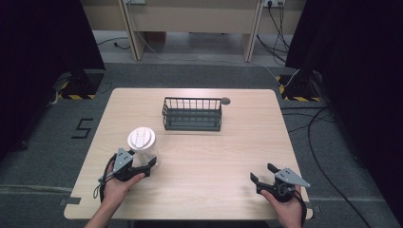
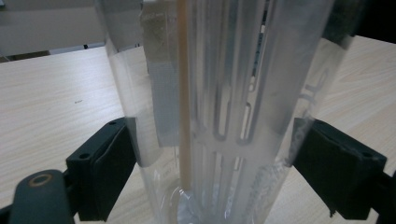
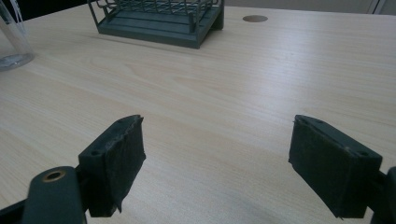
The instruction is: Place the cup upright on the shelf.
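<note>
Black pads (image 2: 109,170) of the left gripper (image 1: 141,167) press both sides of a clear plastic cup (image 2: 219,112) standing in front and to the left of the wire basket (image 1: 192,114). It looks light, smooth, thin-walled; a low, gentle squeeze suits it. The right gripper (image 1: 264,174) rests with jaws apart, nothing between them.

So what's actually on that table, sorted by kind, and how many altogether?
Clear plastic cup with a white lid: 1, held between the left claw's jaws
Dark wire basket: 1
Hand-held claws: 2, the right claw open and holding nothing
Total: 4
</note>
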Demonstrator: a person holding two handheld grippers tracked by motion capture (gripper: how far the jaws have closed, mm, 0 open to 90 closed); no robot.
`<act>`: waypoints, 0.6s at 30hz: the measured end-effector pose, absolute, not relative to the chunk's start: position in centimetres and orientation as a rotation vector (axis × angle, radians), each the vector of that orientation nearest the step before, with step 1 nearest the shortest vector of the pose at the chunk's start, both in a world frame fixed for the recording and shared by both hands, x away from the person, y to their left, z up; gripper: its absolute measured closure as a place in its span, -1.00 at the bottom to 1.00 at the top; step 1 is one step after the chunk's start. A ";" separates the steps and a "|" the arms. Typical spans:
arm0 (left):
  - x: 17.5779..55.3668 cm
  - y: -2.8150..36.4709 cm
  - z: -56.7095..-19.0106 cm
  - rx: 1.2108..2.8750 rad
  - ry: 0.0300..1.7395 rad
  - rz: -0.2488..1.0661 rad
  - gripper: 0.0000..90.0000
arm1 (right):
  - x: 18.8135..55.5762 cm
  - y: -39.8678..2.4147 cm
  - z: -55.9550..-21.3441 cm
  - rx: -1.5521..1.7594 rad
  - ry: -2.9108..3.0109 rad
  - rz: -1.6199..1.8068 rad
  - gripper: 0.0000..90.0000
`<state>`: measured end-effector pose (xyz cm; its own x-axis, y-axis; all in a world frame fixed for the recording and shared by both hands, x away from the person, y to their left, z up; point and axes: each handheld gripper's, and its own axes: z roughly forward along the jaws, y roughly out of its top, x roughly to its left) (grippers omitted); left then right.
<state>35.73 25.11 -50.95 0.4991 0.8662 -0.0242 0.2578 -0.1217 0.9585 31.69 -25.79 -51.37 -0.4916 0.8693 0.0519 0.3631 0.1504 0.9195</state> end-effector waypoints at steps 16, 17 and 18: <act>36.2 25.0 -51.1 1.617 0.967 0.711 -0.61 | 31.7 -25.8 -51.4 1.176 1.936 1.320 -0.58; 36.2 25.0 -51.1 1.617 0.967 0.710 -0.61 | 31.7 -25.8 -51.4 1.176 1.936 1.320 -0.58; 36.2 25.0 -51.1 1.617 0.968 0.710 -0.61 | 31.7 -25.8 -51.4 1.177 1.936 1.320 -0.58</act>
